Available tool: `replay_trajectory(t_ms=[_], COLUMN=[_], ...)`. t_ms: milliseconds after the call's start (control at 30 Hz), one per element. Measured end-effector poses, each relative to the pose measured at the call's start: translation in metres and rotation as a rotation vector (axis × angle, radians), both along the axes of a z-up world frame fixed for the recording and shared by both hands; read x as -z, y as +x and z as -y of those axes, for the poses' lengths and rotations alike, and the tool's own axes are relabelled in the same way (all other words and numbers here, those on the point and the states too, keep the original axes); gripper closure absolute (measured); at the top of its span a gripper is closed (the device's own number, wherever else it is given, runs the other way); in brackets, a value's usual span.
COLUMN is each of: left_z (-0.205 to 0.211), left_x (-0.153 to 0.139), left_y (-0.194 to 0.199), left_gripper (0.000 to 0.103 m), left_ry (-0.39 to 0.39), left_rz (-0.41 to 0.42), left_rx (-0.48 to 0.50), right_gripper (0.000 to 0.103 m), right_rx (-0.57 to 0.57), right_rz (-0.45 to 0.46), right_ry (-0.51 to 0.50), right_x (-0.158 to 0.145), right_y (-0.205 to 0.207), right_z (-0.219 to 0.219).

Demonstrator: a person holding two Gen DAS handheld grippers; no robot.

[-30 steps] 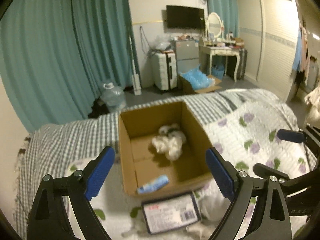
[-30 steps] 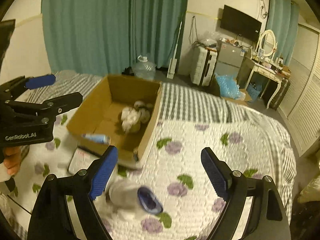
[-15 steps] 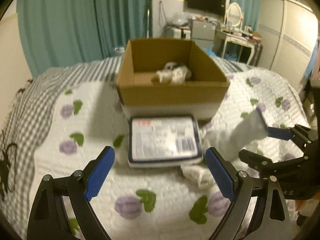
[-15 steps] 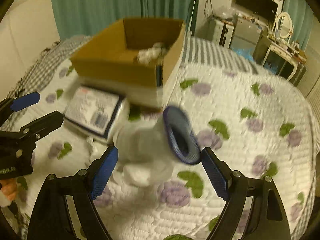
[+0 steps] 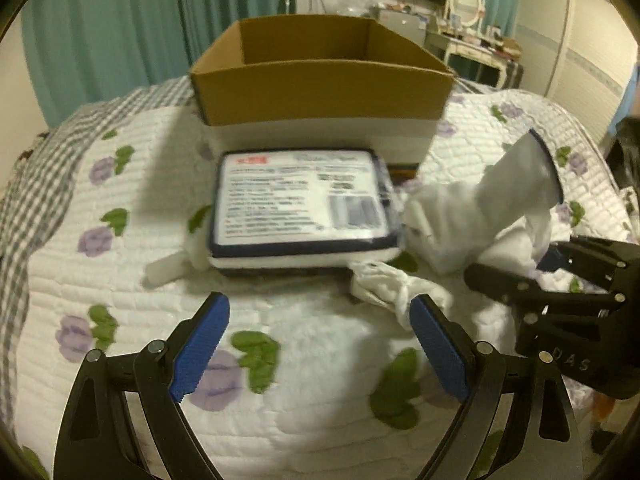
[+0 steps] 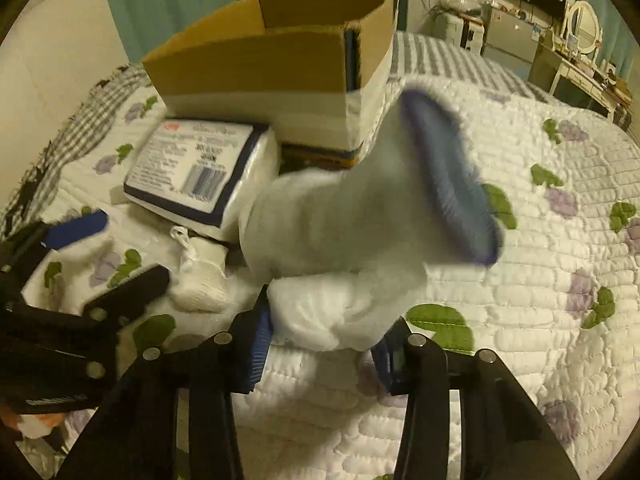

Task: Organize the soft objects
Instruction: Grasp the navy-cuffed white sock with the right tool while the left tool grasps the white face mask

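My right gripper (image 6: 322, 354) is shut on a white sock with a dark blue cuff (image 6: 360, 232); the sock (image 5: 516, 184) also shows in the left wrist view, with that gripper (image 5: 528, 266) at its lower end. My left gripper (image 5: 320, 352) is open and empty, low over the quilt, in front of a knotted white cloth (image 5: 392, 284) and a flat wrapped packet with a label (image 5: 300, 204). The open cardboard box (image 5: 320, 80) stands behind the packet. Its inside is hidden from here.
The floral white quilt (image 5: 120, 280) covers the bed, with a grey checked sheet (image 5: 24, 184) at the left edge. A small white roll (image 5: 164, 272) lies left of the packet. Teal curtains, a dressing table and a wardrobe stand beyond the bed.
Both grippers have dropped low and moved close to the quilt. My right gripper has closed on the sock, which now stands up between its fingers. The left stays open.
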State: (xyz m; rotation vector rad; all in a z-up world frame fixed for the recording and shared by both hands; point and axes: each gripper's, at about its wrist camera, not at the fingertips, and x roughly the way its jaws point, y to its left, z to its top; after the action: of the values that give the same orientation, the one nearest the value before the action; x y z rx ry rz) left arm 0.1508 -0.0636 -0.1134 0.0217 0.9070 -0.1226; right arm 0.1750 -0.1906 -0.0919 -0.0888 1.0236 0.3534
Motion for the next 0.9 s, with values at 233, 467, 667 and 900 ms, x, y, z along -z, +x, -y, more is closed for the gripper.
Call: replay_trajectory(t_ms=[233, 467, 667, 900], left_z=[0.022, 0.044, 0.056, 0.049], left_x=[0.012, 0.02, 0.023, 0.01], left_y=[0.01, 0.023, 0.021, 0.001], left_gripper=[0.011, 0.023, 0.059, 0.069], left_ry=[-0.052, -0.085, -0.075, -0.048], left_rz=[-0.017, -0.04, -0.047, -0.031], left_rx=[0.066, 0.156, 0.212, 0.233], right_gripper=[0.06, 0.06, 0.06, 0.06], right_rx=[0.068, 0.114, 0.136, 0.14], right_rz=[0.054, 0.04, 0.054, 0.064], right_ry=[0.048, 0.093, 0.091, 0.079], right_x=[-0.019, -0.018, -0.022, -0.024], right_y=[-0.009, -0.006, -0.011, -0.02], right_z=[0.025, 0.042, 0.047, 0.048])
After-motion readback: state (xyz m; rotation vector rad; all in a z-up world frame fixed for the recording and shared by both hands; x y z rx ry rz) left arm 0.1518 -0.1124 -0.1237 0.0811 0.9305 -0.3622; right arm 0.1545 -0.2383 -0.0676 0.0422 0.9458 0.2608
